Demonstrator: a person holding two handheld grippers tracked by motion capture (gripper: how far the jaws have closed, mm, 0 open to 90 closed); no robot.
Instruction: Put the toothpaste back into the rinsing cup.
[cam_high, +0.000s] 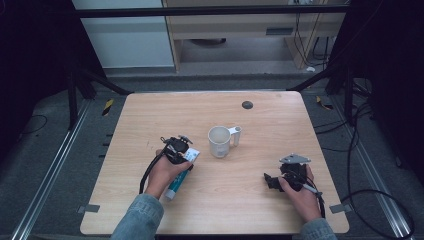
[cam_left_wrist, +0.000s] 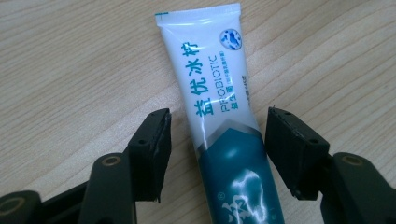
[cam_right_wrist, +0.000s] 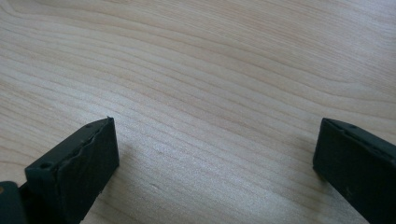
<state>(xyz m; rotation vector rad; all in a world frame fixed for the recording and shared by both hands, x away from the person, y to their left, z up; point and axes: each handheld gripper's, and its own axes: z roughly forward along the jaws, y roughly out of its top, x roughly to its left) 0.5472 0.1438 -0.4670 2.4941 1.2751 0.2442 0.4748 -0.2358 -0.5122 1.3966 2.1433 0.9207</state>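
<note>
Left gripper (cam_left_wrist: 217, 154) fingers straddle toothpaste tube (cam_left_wrist: 219, 116), gaps both sides; right gripper (cam_right_wrist: 215, 172) wide open

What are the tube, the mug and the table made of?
Tube: likely soft plastic, glossy; light glints on its teal end.
Mug: looks ceramic, though plastic is possible; smooth off-white with a moulded handle.
Table: pale wood or wood-look laminate, matt; its grain lines run along the top.

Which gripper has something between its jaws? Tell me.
The left gripper: a white-and-teal toothpaste tube lies flat on the table between its jaws, with gaps on both sides. The right gripper has bare wood between its wide jaws.
</note>
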